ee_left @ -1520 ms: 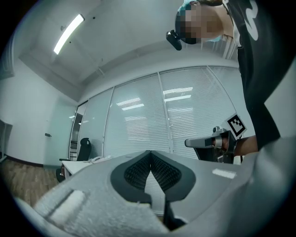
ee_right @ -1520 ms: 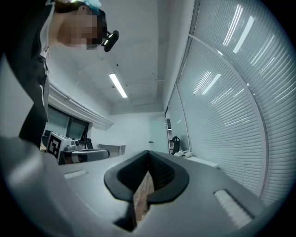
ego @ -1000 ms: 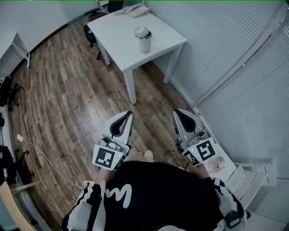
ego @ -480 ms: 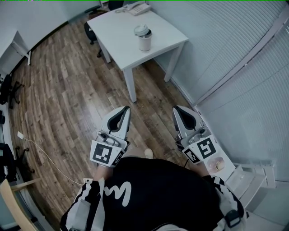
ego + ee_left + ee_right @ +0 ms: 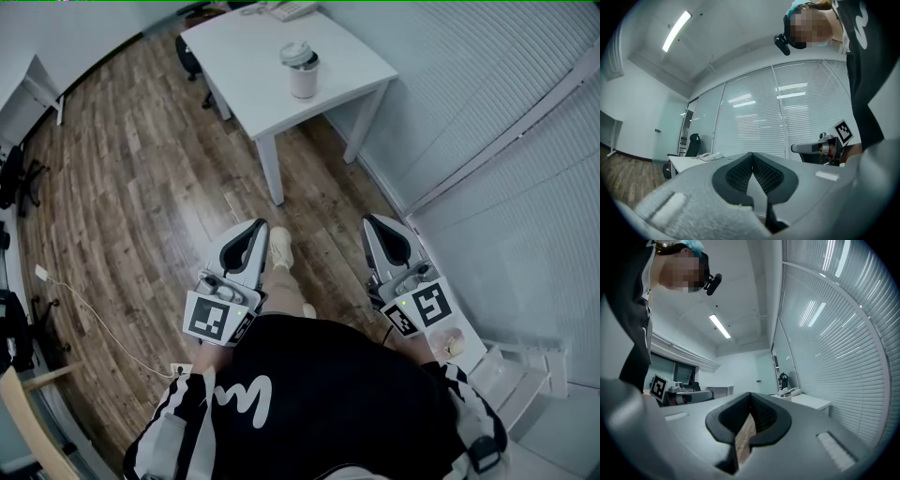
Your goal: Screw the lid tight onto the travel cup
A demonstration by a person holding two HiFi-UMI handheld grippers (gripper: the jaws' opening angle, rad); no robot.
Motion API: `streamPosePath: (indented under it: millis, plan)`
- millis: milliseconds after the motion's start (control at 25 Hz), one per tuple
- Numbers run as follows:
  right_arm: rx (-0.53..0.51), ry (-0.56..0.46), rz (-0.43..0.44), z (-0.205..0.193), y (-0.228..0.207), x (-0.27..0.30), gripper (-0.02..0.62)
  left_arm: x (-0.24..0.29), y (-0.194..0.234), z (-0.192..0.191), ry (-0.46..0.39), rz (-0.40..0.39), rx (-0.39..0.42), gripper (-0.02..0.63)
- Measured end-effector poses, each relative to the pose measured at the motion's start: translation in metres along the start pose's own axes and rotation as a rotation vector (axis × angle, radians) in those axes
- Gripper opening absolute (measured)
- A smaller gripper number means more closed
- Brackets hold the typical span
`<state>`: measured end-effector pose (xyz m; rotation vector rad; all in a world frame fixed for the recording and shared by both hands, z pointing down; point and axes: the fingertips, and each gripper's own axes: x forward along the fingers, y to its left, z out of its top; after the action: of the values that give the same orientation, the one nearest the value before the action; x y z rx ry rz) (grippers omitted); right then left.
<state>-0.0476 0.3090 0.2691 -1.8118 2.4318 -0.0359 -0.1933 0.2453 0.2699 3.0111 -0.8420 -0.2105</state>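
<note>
The white travel cup (image 5: 302, 71), with its lid on top, stands upright on the small white table (image 5: 253, 80) far ahead of me. Both grippers are held low near my body, pointing toward the table and well short of it. The left gripper (image 5: 255, 226) is shut with nothing in it, its pads (image 5: 740, 172) meeting. The right gripper (image 5: 375, 223) is shut and empty too, and its pads (image 5: 761, 412) touch. From the right gripper view the table (image 5: 813, 402) is small and distant.
A desk phone (image 5: 292, 8) lies at the table's far end, with a dark office chair (image 5: 187, 58) behind the table. Glass walls with blinds (image 5: 487, 103) run along the right. A cable (image 5: 84, 323) trails over the wooden floor at left. My shoe (image 5: 279, 246) is between the grippers.
A foot has stepped forward between the grippers. Table and cup have slid slightly up the head view. Both grippers stay shut and empty.
</note>
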Motion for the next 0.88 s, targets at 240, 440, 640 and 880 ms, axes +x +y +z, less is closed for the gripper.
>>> streamPosePath:
  millis: [240, 440, 640, 880]
  plan:
    - [-0.012, -0.005, -0.017, -0.001, -0.024, 0.024, 0.0, 0.034, 0.021, -0.005, -0.004, -0.018, 0.012, 0.002]
    - [-0.028, -0.006, -0.037, -0.001, -0.048, 0.054, 0.002, 0.067, 0.046, -0.008, -0.016, -0.049, 0.02, 0.002]
    - [-0.028, 0.003, -0.058, -0.011, -0.074, 0.1, 0.0, 0.106, 0.081, -0.009, -0.065, -0.076, 0.018, 0.002]
    - [-0.035, -0.002, -0.069, -0.015, -0.106, 0.16, 0.0, 0.152, 0.135, -0.018, -0.034, -0.081, 0.025, 0.002]
